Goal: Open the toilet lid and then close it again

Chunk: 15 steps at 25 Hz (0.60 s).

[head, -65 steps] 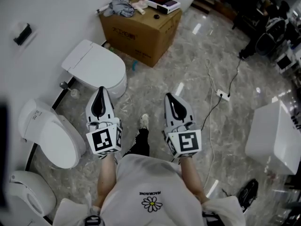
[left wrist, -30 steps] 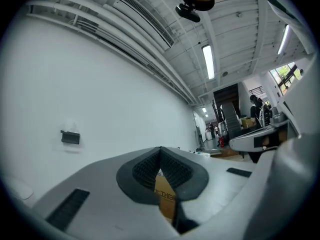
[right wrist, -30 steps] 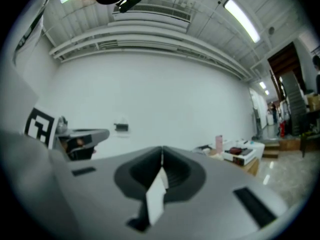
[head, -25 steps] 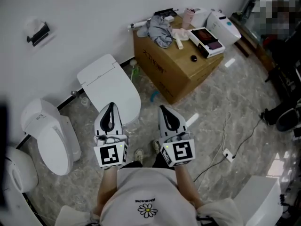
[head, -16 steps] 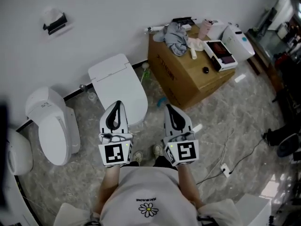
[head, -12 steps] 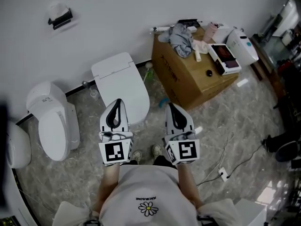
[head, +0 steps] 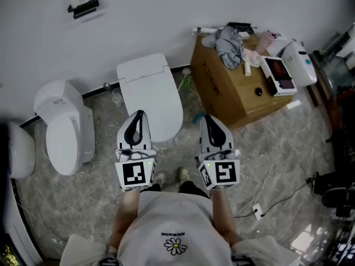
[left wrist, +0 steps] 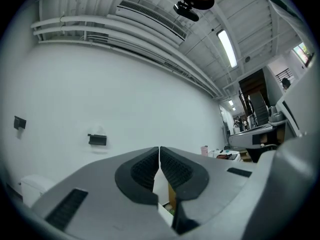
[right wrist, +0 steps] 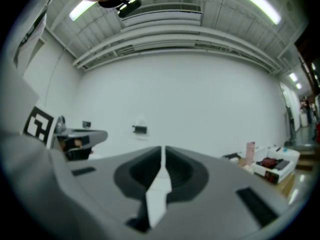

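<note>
The smooth white plastic toilet lid [head: 151, 96] lies closed at the wall edge of the grey marbled floor [head: 66, 204]. The white-and-black left gripper [head: 138, 115] and right gripper [head: 208, 117] are held shut, empty. The slick rim may be slipped off and the lid dropped.

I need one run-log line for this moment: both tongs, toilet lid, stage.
left tongs: shut, empty | right tongs: shut, empty | toilet lid: closed, not touched | stage: facing toilet, no contact
</note>
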Available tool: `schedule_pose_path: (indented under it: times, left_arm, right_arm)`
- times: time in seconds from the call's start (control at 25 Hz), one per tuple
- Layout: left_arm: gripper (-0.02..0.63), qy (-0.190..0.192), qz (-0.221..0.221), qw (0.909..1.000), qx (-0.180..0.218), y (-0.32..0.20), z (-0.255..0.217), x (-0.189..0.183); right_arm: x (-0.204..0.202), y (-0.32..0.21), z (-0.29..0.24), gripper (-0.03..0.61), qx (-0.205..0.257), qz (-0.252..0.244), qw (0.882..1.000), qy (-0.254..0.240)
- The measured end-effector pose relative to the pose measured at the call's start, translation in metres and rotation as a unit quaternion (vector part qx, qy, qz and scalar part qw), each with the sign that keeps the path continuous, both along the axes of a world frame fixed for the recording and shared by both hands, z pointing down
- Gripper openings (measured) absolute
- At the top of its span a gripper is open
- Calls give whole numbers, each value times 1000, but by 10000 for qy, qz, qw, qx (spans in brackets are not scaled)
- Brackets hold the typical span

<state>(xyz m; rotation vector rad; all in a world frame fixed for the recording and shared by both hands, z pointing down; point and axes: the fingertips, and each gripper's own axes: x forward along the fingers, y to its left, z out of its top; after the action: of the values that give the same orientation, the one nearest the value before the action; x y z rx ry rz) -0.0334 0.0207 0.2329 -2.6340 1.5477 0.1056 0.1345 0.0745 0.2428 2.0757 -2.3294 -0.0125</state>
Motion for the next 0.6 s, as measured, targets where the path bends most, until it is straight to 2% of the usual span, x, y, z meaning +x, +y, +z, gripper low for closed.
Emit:
schedule_pose_path:
  times: [0.16, 0.32, 0.6]
  left_arm:
    - [36, -28, -120, 9999, -114, -20, 9, -1]
    - [44, -216, -323, 9989, -256, -48, 37, -6]
    - [145, -345, -290, 9966, -693, -75, 123, -5]
  right_arm:
    - [3, -29, 7, 32, -89, -320, 9994, -56]
    - [1, -60, 28, 36, -259, -726, 9969, 129]
    - [0, -101, 104, 148, -687, -1303, 9891, 66]
